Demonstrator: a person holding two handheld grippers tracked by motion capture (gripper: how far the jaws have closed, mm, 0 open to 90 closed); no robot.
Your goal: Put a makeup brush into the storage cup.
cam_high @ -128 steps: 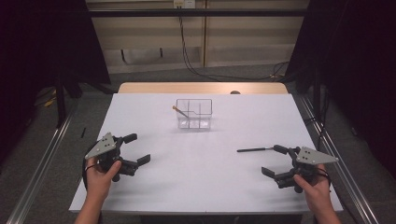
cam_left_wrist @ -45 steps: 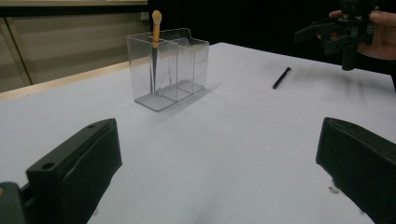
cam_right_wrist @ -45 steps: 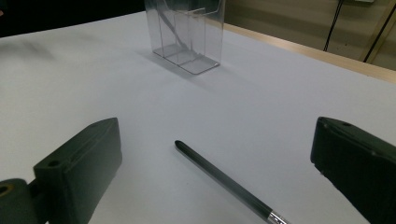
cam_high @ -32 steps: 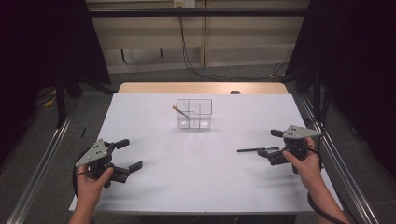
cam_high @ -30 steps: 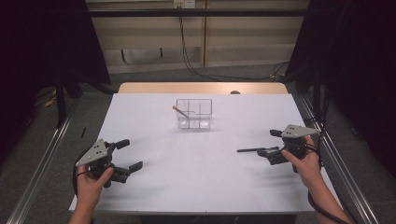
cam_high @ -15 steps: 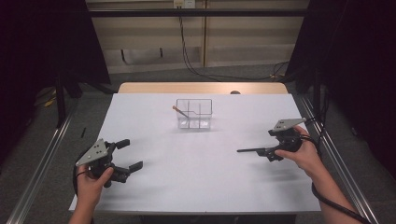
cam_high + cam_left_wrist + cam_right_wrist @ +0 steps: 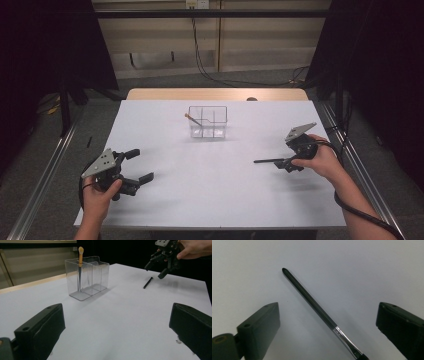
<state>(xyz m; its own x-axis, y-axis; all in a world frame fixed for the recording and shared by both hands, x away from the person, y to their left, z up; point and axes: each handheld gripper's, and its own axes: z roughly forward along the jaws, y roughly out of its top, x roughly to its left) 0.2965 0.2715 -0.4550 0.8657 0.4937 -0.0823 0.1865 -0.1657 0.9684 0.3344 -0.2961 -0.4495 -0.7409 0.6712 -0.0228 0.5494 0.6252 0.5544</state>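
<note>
The right gripper (image 7: 289,161) hangs over a black brush (image 7: 319,312), its spread jaws just closing slightly, untouched. The left gripper (image 7: 136,165) rests open on the table (image 7: 220,190).

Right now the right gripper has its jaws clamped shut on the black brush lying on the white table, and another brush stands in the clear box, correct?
Not quite. The right gripper is not clamped: in the right gripper view its jaws stand wide apart on either side of the black brush, touching nothing, though they have just been closing slightly. The brush does lie on the white table, and another brush stands in the clear box.
</note>
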